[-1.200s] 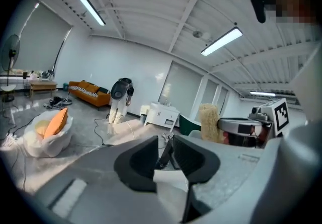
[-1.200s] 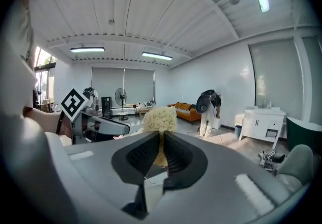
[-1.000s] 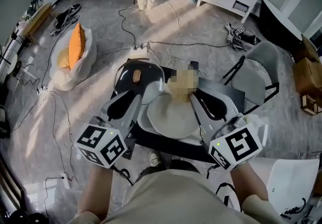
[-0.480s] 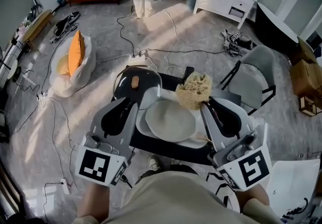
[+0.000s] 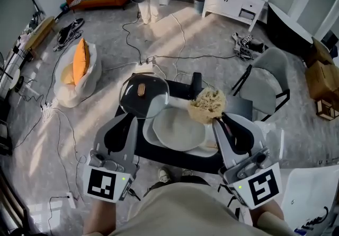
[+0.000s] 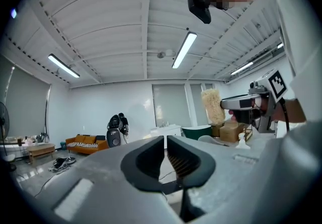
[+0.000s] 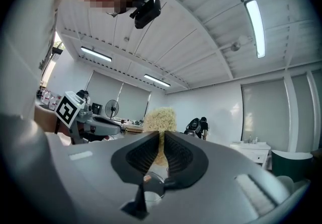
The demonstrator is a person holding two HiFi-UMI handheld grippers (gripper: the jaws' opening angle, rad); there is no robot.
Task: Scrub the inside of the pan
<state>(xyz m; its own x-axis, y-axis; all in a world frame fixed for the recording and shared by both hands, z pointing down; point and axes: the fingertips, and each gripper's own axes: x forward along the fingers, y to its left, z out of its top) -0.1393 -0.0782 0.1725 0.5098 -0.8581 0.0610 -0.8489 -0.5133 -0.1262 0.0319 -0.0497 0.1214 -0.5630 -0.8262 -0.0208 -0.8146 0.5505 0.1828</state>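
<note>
R gripper [image 7: 162, 140] pinches a soft, light fibrous scrubber [image 5: 207, 105] over far rim of pale pan [image 5: 177, 129] on black table [image 5: 153, 148]; L gripper [image 6: 165, 142] jaws, just closing, nearly meet, empty; pan prob. rigid, slick, so brace rim.

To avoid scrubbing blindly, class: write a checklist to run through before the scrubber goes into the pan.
1. Scrubber clamped in right gripper: ok.
2. Pan uncovered, lid off at its far left: ok.
3. Left gripper steadying the pan: not ok; its jaws have just been closing on nothing.
4. Scrubber over the pan's middle: not ok; it sits by the far right rim.
5. Pan steady on the table: cannot tell.
</note>
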